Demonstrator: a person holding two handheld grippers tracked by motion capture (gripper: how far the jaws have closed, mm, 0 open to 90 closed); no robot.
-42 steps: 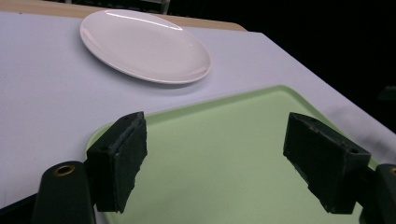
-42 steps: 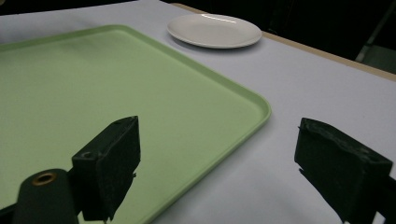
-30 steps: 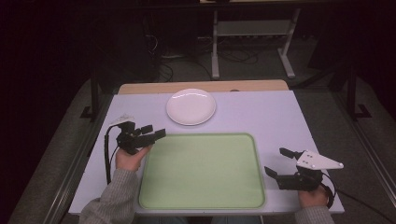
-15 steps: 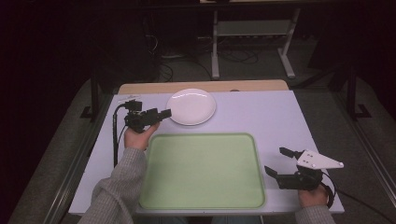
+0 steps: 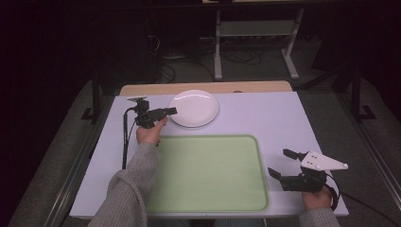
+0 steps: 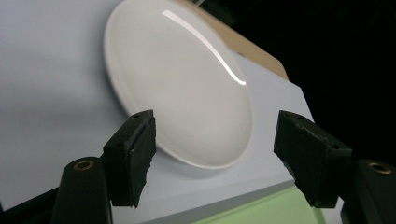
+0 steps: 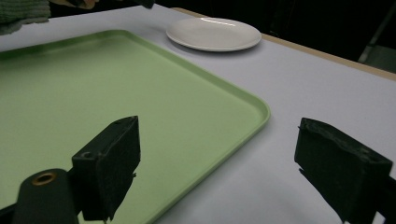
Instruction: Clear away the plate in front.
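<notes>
Left tongs [image 5: 171, 111] gape open just short of the white plate [image 5: 194, 108]; right tongs [image 5: 282, 164] gape open beside the green tray [image 5: 208, 175]

Glossy white ceramic-looking plate [image 6: 187, 88], matt smooth green plastic tray [image 7: 93, 107], matt pale table [image 5: 283, 118] w/ wood edge

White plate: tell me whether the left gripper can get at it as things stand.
Probably yes. The left gripper is open, its tips just off the near-left rim of the white plate, and nothing lies between them in the left gripper view.
</notes>
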